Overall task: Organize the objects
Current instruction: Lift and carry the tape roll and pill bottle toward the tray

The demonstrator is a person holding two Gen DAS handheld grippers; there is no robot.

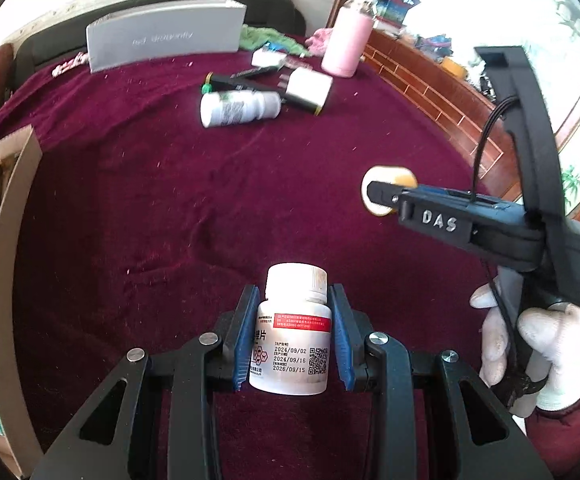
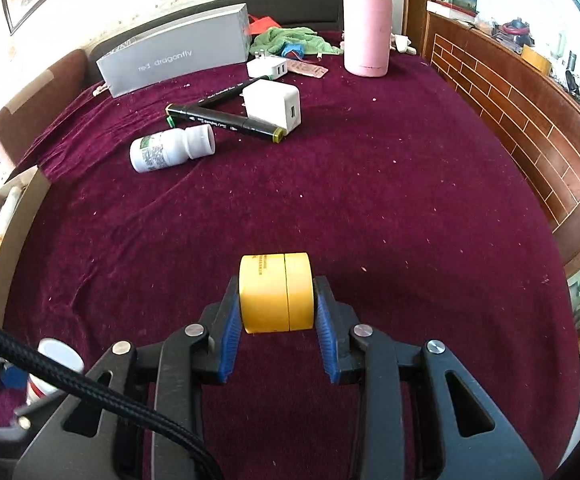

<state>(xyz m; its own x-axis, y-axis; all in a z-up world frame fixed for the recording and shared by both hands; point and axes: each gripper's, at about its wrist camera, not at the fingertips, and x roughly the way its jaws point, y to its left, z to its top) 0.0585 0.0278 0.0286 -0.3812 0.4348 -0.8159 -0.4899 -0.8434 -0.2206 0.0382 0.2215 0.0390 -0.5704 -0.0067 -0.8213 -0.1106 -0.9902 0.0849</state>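
1. A white pill bottle (image 1: 292,336) with a red label band is clamped upright between the blue pads of the left gripper (image 1: 294,336), above the maroon cloth (image 1: 149,208).
2. A yellow tape roll (image 2: 275,292) is gripped by the right gripper (image 2: 275,312), with its flat sides against the pads; the jaws are set narrow on it.
3. In the left wrist view the right gripper (image 1: 378,196) is seen to the right of the held bottle, carried by a white-gloved hand (image 1: 530,344), and the roll (image 1: 388,192) shows at its tip.
4. Beyond the held bottle, a second white bottle (image 2: 171,150) is seen lying on its side on the cloth.
5. Just past that lying bottle, two black markers (image 2: 225,118) are laid crossing at one end, and a white charger (image 2: 275,106) rests against them.
6. Farther back from the lying bottle, a grey box (image 2: 177,56) stands on edge, a smaller white charger (image 2: 267,67) and a green towel (image 2: 290,38) lie near it, and a pink flask (image 2: 368,28) stands upright to the right.
7. Left of the held bottle, the wall of a cardboard box (image 1: 7,240) is seen at the cloth's edge.
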